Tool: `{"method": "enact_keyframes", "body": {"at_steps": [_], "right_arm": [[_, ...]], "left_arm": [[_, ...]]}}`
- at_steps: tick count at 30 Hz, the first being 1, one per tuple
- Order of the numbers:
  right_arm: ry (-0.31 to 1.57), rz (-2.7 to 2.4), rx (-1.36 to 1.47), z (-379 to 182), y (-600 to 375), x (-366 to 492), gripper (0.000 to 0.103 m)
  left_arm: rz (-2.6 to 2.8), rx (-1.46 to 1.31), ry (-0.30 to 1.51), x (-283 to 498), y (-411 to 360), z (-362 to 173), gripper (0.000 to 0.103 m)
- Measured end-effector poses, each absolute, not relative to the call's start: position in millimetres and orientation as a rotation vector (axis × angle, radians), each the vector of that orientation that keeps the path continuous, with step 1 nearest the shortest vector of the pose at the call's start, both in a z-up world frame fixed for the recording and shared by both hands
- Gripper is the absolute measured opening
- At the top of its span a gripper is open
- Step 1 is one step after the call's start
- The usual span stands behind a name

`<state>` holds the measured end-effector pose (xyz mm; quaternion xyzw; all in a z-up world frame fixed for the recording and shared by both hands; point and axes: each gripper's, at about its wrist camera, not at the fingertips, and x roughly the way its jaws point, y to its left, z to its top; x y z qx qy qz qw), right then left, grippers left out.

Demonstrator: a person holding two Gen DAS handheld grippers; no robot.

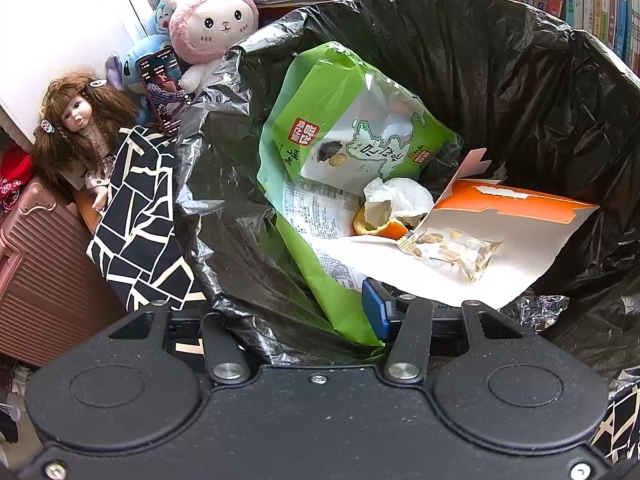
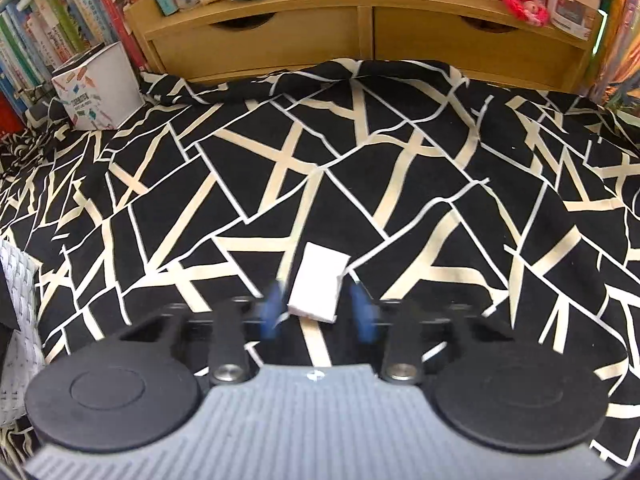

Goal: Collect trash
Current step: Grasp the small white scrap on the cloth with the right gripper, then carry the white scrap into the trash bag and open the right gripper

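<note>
A: We are holding the left tongs [image 1: 308,316] on the near rim of the black bin bag [image 1: 500,80], clamped on a fold of it along with the green snack wrapper [image 1: 320,120]. Only one blue pad [image 1: 376,312] is showing; the other is hidden under the plastic.

B: That grip is keeping the mouth pulled wide, we are judging, so whatever comes next can drop straight in. What is already inside?

A: The wrapper, a crumpled tissue [image 1: 396,200], orange peel [image 1: 376,228], a torn orange-and-white carton [image 1: 520,208] and a clear sachet [image 1: 452,252].

B: Are we reading any writing?

A: The wrapper is carrying a red seal and large characters, upside down to us; we cannot make them out. The small print below is too fine.

B: And the right side?

A: We are lowering the right tongs [image 2: 316,312] over a small white folded paper [image 2: 318,284] lying on the black-and-cream patterned cloth [image 2: 400,160]. The pads are blurred and standing either side of it, with a gap on both sides, so nothing is being gripped yet.

B: A white box [image 2: 96,88] by the books is showing coloured printing, also unreadable.
</note>
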<state>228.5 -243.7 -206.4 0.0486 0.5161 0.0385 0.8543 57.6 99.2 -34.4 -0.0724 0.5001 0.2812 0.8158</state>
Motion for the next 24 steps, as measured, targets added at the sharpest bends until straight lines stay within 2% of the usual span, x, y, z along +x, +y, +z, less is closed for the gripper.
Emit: {"method": "enact_keyframes", "body": {"at_steps": [7,19,24], "right_arm": [[0.981,0.141,0.165,-166,-243,208,0.029],[0.634,0.646,0.25,6,-186,145,0.03],[0.64,0.793,0.17,22,-127,134,0.033]], "left_arm": [[0.596,-0.152,1.064,58,97,-35,0.048],[0.582,-0.162,1.055,55,98,-35,0.049],[0.567,-0.166,1.056,56,100,-35,0.051]]}}
